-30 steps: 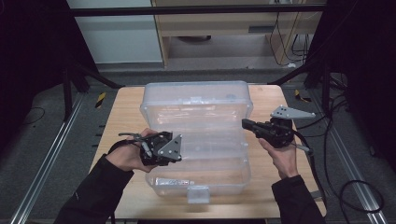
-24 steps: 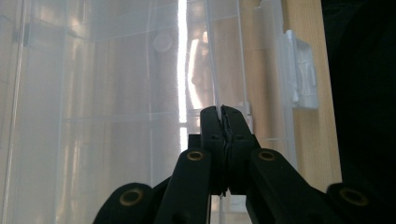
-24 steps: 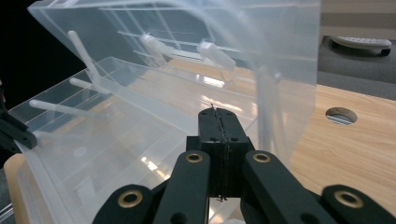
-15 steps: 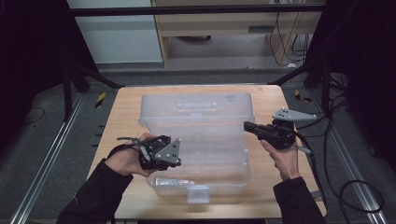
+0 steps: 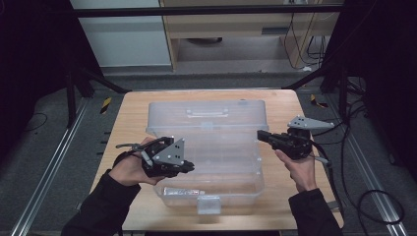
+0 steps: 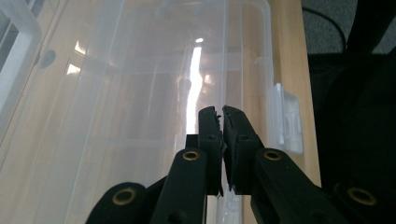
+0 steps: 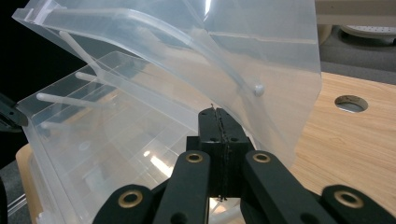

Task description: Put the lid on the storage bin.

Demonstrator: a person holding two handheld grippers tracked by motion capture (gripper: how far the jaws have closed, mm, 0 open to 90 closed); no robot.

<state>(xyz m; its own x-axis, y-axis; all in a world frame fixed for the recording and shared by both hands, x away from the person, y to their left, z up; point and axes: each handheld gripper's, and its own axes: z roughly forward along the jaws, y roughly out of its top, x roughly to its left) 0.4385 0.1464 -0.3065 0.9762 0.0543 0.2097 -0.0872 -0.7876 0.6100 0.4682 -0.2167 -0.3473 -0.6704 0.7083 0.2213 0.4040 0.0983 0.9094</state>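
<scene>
Item: clear plastic box (image 5: 211, 162), lid (image 5: 209, 115) half-raised, not yet shut/fully open, can't tell aim. My left gripper (image 5: 189, 167) and right gripper (image 5: 260, 136): jaws closed, empty.

Clear plastic box (image 5: 211, 162) on wooden table (image 5: 287, 105), lid (image 5: 209, 117) partly raised; left gripper (image 5: 189, 168), right gripper (image 5: 260, 135) flank it.

Storage box (image 5: 216, 147): clear plastic, smooth and glossy, with bright glare streaks on its walls in the left gripper view; its lid (image 7: 224, 51) is the same clear plastic, with moulded ribs. Front latch (image 5: 208, 204): frosted, cloudier plastic. Bench (image 5: 133, 113): light wood, matt, with visible grain. Left hand-held gripper (image 6: 219, 116): matt black jaws, pad edges rough and frayed, brass-coloured rivets. Right hand-held gripper (image 7: 218, 116): same matt black finish; its top plate (image 5: 309, 123) is dull grey.
</scene>
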